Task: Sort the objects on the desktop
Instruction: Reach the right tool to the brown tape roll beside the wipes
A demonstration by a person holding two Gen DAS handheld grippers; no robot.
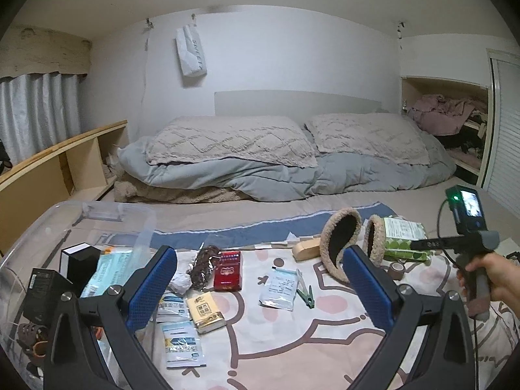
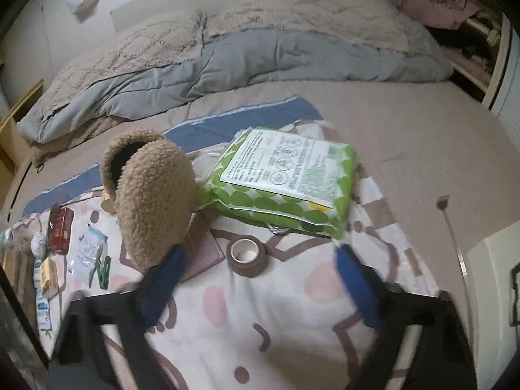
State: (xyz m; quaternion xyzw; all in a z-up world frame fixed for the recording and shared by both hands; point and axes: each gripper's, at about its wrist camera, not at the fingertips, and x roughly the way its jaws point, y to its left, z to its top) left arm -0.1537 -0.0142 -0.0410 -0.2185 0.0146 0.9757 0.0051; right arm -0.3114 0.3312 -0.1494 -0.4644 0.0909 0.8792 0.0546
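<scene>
The right tool (image 2: 256,287) stands wide and empty, its blurred jaws seemingly bracketing a brown tape roll (image 2: 245,255) on the patterned bed cover (image 2: 292,325). Furry earmuffs (image 2: 152,201) and a green-dotted wipes pack (image 2: 286,188) lie beyond. The left tool (image 1: 260,287) gapes, empty.

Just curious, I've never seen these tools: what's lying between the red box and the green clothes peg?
A white sachet lies flat on the patterned cloth between the red box and the green clothes peg, clearest in the left wrist view.
</scene>
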